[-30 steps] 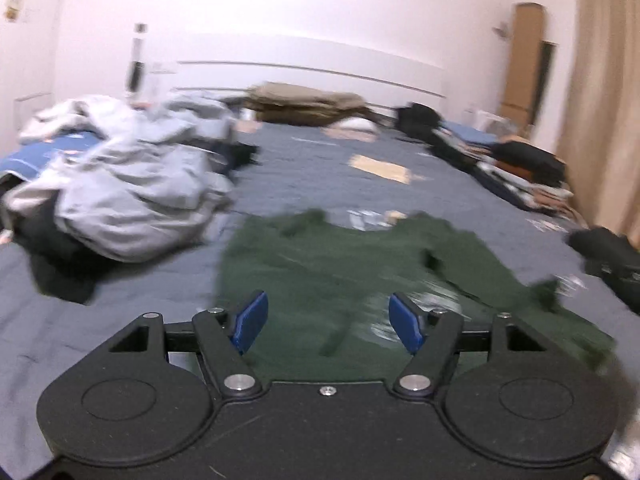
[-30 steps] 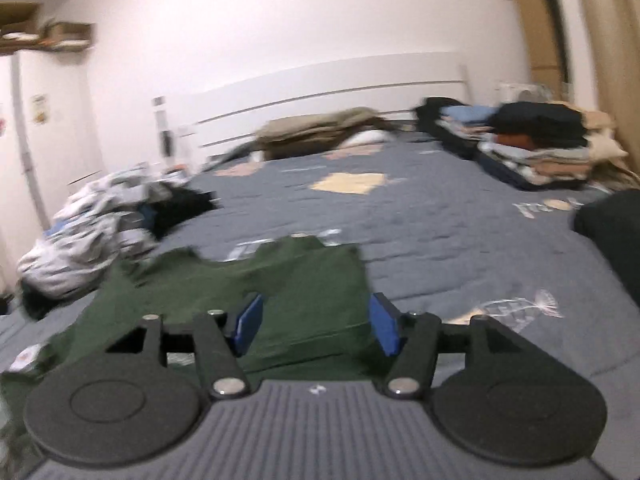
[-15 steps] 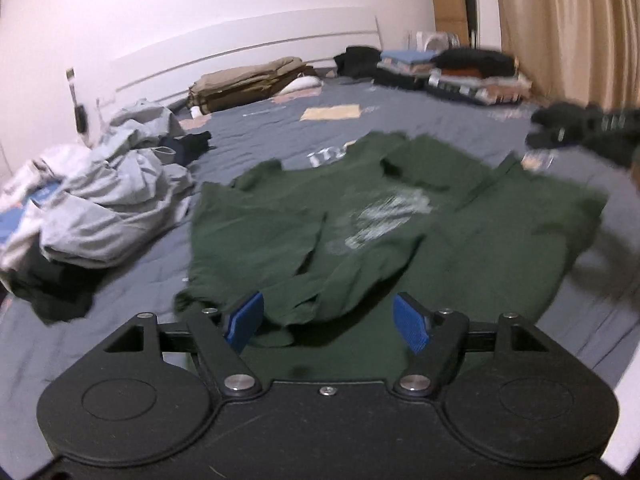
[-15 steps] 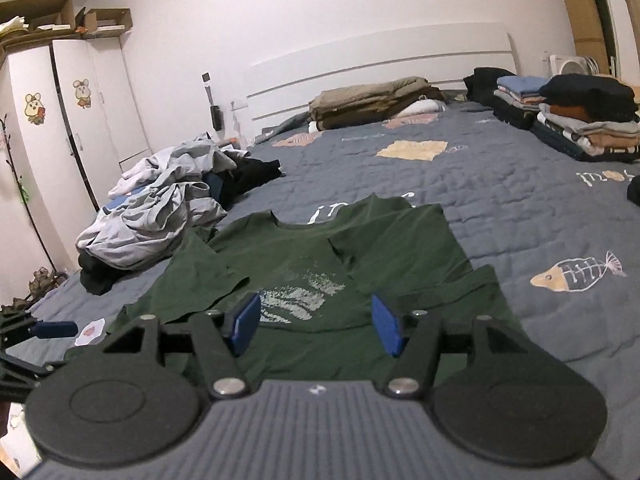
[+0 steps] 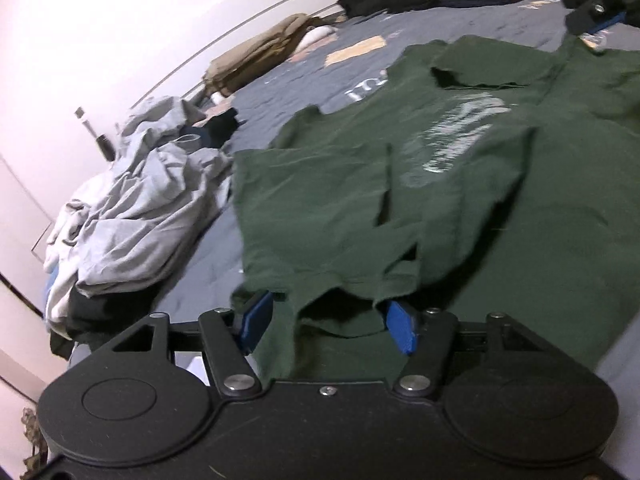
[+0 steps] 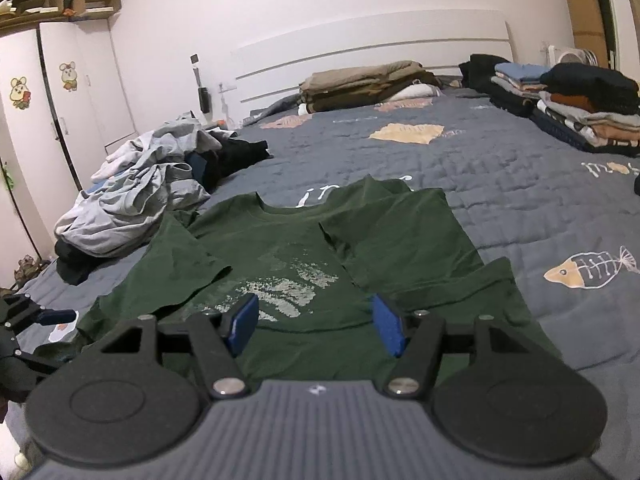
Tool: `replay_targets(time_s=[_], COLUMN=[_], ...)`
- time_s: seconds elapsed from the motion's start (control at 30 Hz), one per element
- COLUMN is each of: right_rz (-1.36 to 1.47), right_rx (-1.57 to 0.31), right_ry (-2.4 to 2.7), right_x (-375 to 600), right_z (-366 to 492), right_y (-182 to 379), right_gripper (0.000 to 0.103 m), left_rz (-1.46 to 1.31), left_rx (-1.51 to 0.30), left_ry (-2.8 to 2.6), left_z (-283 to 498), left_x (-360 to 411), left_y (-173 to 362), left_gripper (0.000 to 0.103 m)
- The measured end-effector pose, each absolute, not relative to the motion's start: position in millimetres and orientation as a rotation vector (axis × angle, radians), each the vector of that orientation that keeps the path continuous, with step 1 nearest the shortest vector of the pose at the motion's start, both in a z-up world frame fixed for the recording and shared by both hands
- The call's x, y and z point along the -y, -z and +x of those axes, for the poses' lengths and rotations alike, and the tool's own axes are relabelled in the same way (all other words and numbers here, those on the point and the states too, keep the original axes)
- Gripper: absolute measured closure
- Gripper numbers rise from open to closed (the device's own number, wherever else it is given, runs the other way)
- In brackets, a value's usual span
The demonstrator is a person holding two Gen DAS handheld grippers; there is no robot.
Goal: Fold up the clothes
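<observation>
Closing on the green shirt's [image 5: 460,208] rumpled near edge, left tool [image 5: 330,322] should bite both layers; right tool [image 6: 316,322] hovers spread, lower centre.

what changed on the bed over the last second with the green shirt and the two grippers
The left gripper rolled and dropped to the green T-shirt, its near edge now between the closing jaws. The right gripper eased nearer, jaws open. The shirt, the grey laundry heap and the folded stacks stayed put.

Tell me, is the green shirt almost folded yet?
Not yet. Done: the green shirt lies spread on the bed, both sleeves flipped in. Now: the left gripper is closing around its near edge; the right gripper is open. Left: the body folds, and the grey heap.
</observation>
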State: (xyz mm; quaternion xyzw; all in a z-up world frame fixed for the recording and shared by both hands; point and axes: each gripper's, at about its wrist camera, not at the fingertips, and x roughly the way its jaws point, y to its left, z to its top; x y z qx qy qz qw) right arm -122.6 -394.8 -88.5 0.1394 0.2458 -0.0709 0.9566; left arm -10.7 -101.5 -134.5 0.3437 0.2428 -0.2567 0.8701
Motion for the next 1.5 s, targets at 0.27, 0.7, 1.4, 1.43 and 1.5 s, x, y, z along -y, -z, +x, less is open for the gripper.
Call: replay_targets(time_s=[0.27,0.7,1.4,1.43,1.5], right_rz=[0.308,0.346,0.322,0.322,0.36], right_rx=[-0.492,-0.49,-0.519,-0.518,-0.524], right_ry=[0.158,0.278,0.276,0.269,0.263], right_x=[400,440,481,481,484], right_z=[-121,-127,-124,-123,-122], right_y=[90,89,108,108,108], right_gripper=[0.04,0.04,0.03,0.025,0.017], left_rz=[0.416,0.462,0.324,0.323,0.309], left_rx=[-0.464,-0.564,-0.613,-0.629,-0.677], left_ry=[0.449,0.596,0.643,0.639,0.629], left_z=[23,22,70,75,85], left_x=[79,73,96,98,98], left_y=[105,114,122,125,133], left_gripper=[0.041,0.041,0.037,0.037,0.037])
